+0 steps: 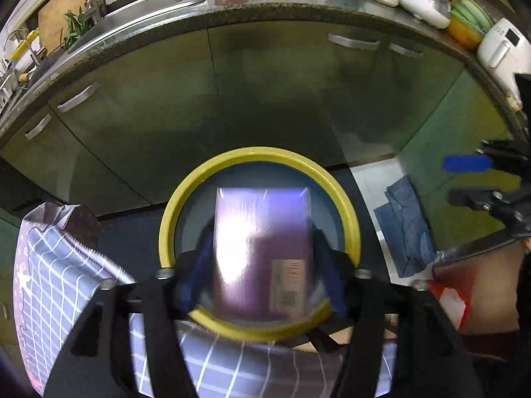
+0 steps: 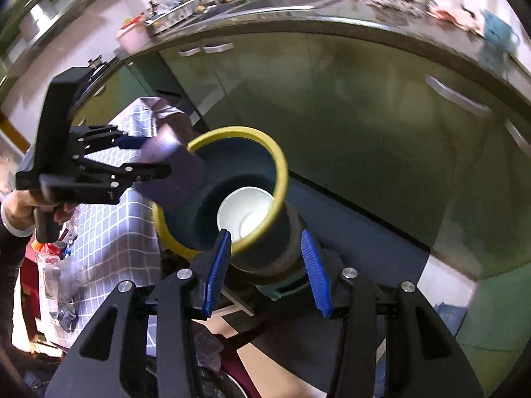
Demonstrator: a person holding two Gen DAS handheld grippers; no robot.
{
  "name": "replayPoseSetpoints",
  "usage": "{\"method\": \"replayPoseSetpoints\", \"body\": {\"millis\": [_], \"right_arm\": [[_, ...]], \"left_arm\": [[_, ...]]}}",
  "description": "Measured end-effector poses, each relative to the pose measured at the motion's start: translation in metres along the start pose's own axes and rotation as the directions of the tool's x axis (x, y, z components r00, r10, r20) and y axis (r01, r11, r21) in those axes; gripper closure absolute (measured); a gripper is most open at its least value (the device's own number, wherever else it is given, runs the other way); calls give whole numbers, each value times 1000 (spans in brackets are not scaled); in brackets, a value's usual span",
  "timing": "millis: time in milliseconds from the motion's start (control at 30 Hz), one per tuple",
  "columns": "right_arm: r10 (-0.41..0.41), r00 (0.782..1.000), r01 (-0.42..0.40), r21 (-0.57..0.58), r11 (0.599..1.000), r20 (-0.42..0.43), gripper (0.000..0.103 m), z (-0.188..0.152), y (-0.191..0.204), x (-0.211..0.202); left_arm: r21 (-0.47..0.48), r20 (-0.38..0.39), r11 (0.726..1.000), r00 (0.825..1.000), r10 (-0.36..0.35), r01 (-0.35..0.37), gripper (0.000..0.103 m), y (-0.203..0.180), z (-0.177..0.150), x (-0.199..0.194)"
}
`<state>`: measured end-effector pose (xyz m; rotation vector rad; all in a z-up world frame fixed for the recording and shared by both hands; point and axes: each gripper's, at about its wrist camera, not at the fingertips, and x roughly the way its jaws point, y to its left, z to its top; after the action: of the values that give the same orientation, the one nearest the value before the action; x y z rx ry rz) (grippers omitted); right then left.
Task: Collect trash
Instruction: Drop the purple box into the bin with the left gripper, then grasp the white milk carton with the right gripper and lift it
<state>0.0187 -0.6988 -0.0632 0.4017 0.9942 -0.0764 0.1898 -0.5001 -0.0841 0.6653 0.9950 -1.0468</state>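
Note:
My left gripper (image 1: 262,265) is shut on a flat purple box (image 1: 262,248) with a label, held over the mouth of a round bin with a yellow rim (image 1: 348,212). In the right wrist view the left gripper (image 2: 146,156) pokes the purple box (image 2: 172,172) over the yellow rim (image 2: 282,165) of the dark bin, which has a white paper cup (image 2: 245,214) inside. My right gripper (image 2: 267,265) is open and empty, its blue pads (image 2: 217,272) just in front of the bin. It also shows at the right edge of the left wrist view (image 1: 478,179).
Green cabinets (image 1: 265,93) under a dark counter with a sink (image 1: 149,3) stand behind the bin. A checked cloth (image 2: 113,232) covers a table at the left, with wrappers (image 2: 56,272) on it. A blue rag (image 1: 405,225) lies on the floor to the right.

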Motion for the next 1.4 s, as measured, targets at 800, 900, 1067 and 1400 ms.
{"method": "replayPoseSetpoints", "body": {"millis": [800,900,1067,1400], "right_arm": [[208,968,-248,-414,876,-139,50,-25,177,27],[257,948,-316,-475,821,-187,50,-23,227,39],[299,919,-392,-549,738,-255,49,-16,321,70],[196,912,-392,-624,677,-360,49,-37,431,149]], "left_arm": [[-415,147,877,934,327,-242,7,48,-210,-243],[-475,131,834,915,383,-281,7,49,-251,-267],[-542,88,769,887,453,-339,7,49,-307,-288],[-604,86,730,884,459,-320,7,59,-352,-293]]}}
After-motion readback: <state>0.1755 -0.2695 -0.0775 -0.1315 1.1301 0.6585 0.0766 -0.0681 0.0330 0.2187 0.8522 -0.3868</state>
